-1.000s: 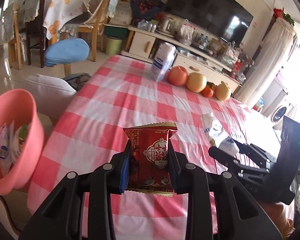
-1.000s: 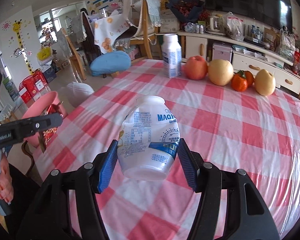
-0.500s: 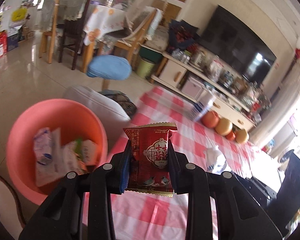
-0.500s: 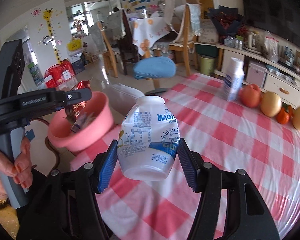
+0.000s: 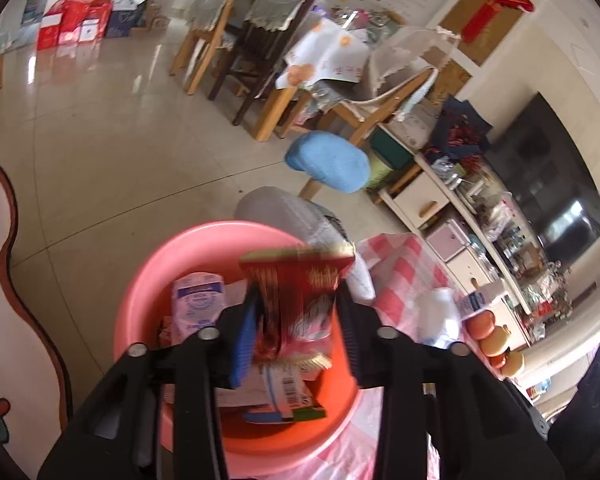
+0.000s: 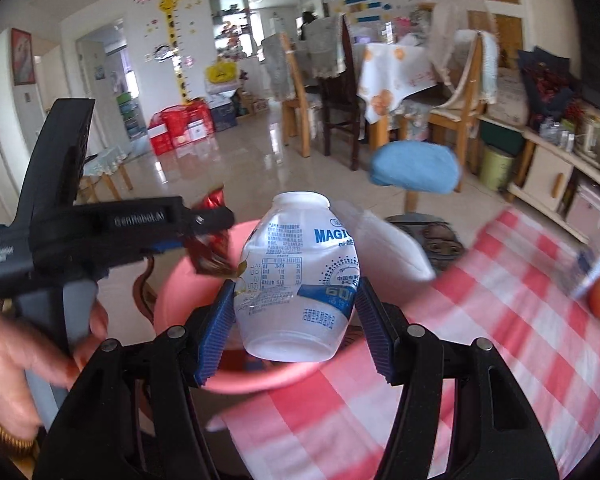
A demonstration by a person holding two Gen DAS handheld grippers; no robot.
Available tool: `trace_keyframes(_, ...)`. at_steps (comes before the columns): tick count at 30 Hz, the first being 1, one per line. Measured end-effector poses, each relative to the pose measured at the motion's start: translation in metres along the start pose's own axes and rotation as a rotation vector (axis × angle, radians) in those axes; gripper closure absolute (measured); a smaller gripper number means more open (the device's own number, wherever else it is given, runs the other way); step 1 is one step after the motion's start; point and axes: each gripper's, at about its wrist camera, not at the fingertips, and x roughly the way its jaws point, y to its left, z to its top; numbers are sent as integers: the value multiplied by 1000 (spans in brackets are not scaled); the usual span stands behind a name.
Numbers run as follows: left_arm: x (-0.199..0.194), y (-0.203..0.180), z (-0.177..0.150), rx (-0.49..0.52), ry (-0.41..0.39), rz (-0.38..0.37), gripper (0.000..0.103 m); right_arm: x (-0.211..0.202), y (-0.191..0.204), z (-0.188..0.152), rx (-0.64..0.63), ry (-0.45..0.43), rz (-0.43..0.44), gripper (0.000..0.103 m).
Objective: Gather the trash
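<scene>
My left gripper (image 5: pixel 296 320) is over the pink basin (image 5: pixel 140 304); its jaws have spread and the red snack packet (image 5: pixel 296 296) hangs loosely between them, blurred. The basin holds several wrappers and cartons. In the right wrist view the left gripper (image 6: pixel 216 220) with the red packet (image 6: pixel 210 248) hovers above the basin (image 6: pixel 172 300). My right gripper (image 6: pixel 296 312) is shut on a white Magic drink bottle (image 6: pixel 300 280), held just over the basin's near rim.
The basin stands beside the red-and-white checked table (image 6: pixel 500 320). A blue stool (image 5: pixel 328 162) and a grey cushion (image 5: pixel 284 212) stand beyond it. Fruit (image 5: pixel 492 336) and a white bottle (image 5: pixel 440 312) are on the table. Wooden chairs (image 6: pixel 312 92) stand farther off.
Both grippers have swung left from the table to over the pink basin. The left jaws have spread apart and the red packet is now loose between them.
</scene>
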Motion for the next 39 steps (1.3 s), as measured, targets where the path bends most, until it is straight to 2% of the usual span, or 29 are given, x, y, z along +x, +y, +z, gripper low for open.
trace_keyframes(2, 2, 2, -1, 2, -5, 11, 35, 19, 3, 1, 3, 25, -8, 26)
trace_keyframes(3, 1, 0, -1, 18, -18, 21, 32, 23, 3, 0, 10, 29, -28, 25)
trace_keyframes(6, -5, -7, -1, 69, -63, 41, 21, 17, -9, -12, 99, 2, 5, 24)
trace_keyframes(7, -7, -10, -2, 83, -76, 37, 15, 11, -13, -17, 118, -7, -9, 22)
trace_keyframes(11, -16, -30, -5, 168, -98, 51, 8, -16, -28, -37, 137, -31, -92, 18)
trace_keyframes(24, -40, -121, -41, 408, -149, -37, 8, -106, -75, -95, 215, -85, -317, 14)
trace_keyframes(33, -50, -190, -77, 557, -196, -39, 7, -163, -103, -102, 239, -163, -461, 10)
trace_keyframes(39, -54, -223, -100, 610, -208, -39, 7, -202, -119, -105, 266, -227, -527, 10)
